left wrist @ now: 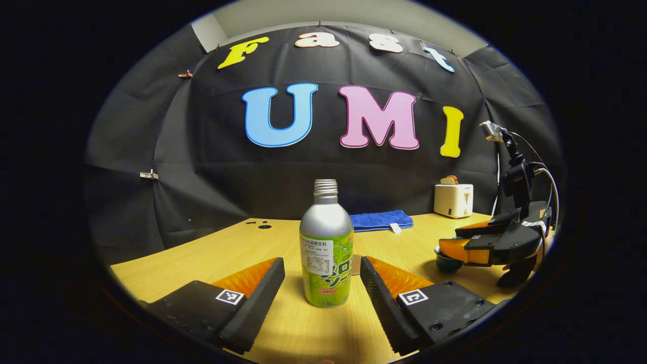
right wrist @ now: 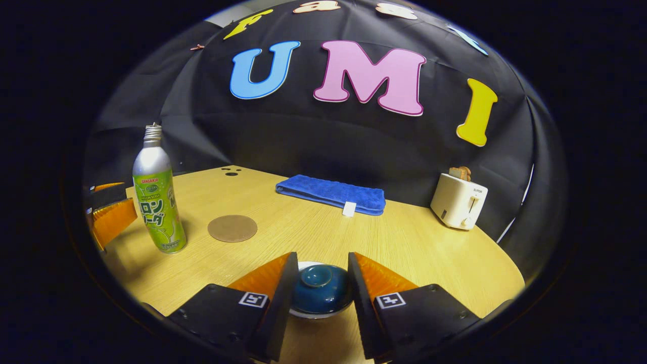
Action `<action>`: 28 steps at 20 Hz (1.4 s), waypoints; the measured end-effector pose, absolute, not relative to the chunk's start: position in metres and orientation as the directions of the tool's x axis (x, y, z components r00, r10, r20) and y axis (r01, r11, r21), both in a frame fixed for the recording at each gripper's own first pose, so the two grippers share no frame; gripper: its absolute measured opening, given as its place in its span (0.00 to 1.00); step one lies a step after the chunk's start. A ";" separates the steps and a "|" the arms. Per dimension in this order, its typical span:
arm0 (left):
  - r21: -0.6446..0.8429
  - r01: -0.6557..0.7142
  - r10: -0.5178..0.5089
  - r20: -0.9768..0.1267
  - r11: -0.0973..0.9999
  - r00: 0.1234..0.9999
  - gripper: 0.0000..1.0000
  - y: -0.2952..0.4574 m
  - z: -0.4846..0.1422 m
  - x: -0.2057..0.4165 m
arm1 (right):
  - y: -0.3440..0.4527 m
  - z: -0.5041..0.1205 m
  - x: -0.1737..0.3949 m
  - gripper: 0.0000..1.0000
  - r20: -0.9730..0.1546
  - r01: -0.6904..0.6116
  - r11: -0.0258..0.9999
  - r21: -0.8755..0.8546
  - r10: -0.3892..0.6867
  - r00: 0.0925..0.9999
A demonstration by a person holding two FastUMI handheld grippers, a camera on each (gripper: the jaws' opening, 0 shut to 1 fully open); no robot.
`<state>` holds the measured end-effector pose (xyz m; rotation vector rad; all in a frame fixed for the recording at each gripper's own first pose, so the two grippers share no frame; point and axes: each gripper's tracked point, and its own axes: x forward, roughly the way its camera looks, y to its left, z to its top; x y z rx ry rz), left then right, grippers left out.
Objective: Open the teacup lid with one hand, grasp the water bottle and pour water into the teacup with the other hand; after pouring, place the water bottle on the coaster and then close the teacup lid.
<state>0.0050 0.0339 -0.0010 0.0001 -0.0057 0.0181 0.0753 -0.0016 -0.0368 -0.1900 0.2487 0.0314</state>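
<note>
In the right gripper view, the right gripper has its fingers apart, one on each side of the teacup lid; no contact is evident, though the gap on each side is narrow. The lid is a glazed dome with a raised knob at its centre, seated on the teacup, of which a pale rim shows beneath. Judged from the glaze, the lid is hard, smooth, brittle and light; take hold at the knob or across the dome, with moderate force, and lift straight up. Its axis is vertical, knob up. In the left gripper view, the left gripper is likewise spread, with the water bottle standing between its fingers and clear of both. The bottle is upright on the worktop, long axis vertical, its uncapped threaded neck pointing up. It appears to be rigid metal with a glossy label sleeve, so slip is a risk; grip the straight body at mid-height, below the shoulder. Fill level cannot be determined, so weight is unknown. Beyond the bottle, the round coaster lies flat, near its base. Farther back lie a folded blue towel and a toaster near the wall.
</note>
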 end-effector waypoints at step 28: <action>0.004 0.054 -0.054 0.008 0.999 0.999 0.95 0.030 0.001 0.064 | -0.055 0.008 0.023 0.29 -0.063 0.002 1.000 -0.007 -0.002 0.998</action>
